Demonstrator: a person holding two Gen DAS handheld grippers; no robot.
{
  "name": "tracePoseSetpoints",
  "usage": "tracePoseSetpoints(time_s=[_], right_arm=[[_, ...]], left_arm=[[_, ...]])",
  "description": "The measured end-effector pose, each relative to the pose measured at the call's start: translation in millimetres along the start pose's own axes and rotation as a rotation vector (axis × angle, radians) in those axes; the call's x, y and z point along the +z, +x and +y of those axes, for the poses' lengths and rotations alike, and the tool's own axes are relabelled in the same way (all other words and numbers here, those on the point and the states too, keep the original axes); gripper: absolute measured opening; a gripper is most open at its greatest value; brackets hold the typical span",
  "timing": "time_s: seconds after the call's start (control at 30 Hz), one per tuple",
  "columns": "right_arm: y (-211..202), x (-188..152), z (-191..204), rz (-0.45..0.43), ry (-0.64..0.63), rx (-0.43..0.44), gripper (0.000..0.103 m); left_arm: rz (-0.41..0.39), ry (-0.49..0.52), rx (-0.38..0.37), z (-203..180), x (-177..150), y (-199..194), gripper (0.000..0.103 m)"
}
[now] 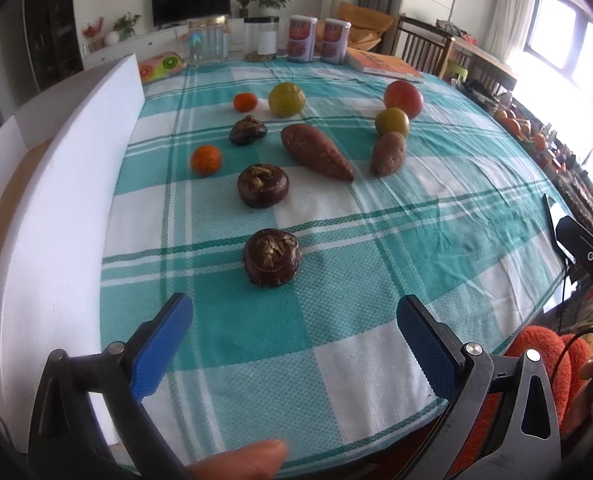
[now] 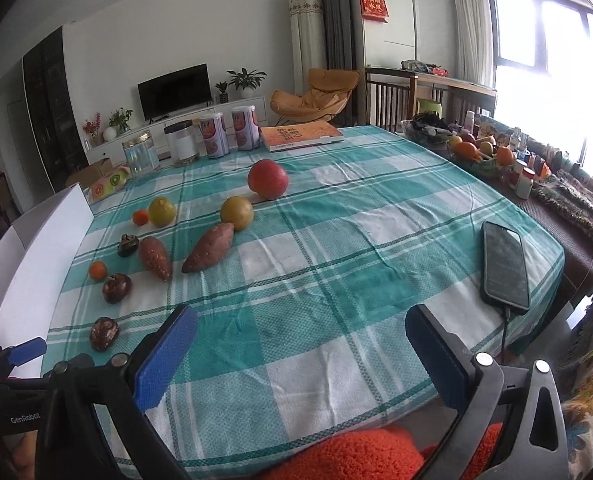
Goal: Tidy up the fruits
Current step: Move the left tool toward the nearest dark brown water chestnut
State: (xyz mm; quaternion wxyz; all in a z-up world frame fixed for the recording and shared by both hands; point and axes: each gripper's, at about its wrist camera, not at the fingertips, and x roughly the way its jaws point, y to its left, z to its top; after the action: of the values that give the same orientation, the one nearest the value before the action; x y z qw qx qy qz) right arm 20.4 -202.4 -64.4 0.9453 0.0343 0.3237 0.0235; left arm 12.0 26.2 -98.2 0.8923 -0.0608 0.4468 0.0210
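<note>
Now both grippers, left gripper (image 1: 294,320) and right gripper (image 2: 301,332), fingers spread, empty; 3 glossy dark-brown water chestnuts (image 1: 272,257) on cloth.

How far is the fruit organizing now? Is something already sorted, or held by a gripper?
Nothing looks sorted yet. The apple, two green fruits, two oranges, two sweet potatoes and three dark chestnuts lie loose on the cloth. Nothing is in hand: the left gripper and right gripper hang open and empty. All the moving is left.
</note>
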Motion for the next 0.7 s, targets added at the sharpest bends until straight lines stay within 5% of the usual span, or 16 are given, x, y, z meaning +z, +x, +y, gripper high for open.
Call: tracePoseSetpoints(time_s=[0.33,0.7], right_arm=[[-9,-14,24,-0.073,-0.036,0.029,0.103],[-4,-16,22,-0.064,-0.032,0.009,0.103]], left_arm=[[0.052,0.008,0.087,-1,-9,39,0.102],[0.073,0.023,0.082,-2,-11,48,0.103]])
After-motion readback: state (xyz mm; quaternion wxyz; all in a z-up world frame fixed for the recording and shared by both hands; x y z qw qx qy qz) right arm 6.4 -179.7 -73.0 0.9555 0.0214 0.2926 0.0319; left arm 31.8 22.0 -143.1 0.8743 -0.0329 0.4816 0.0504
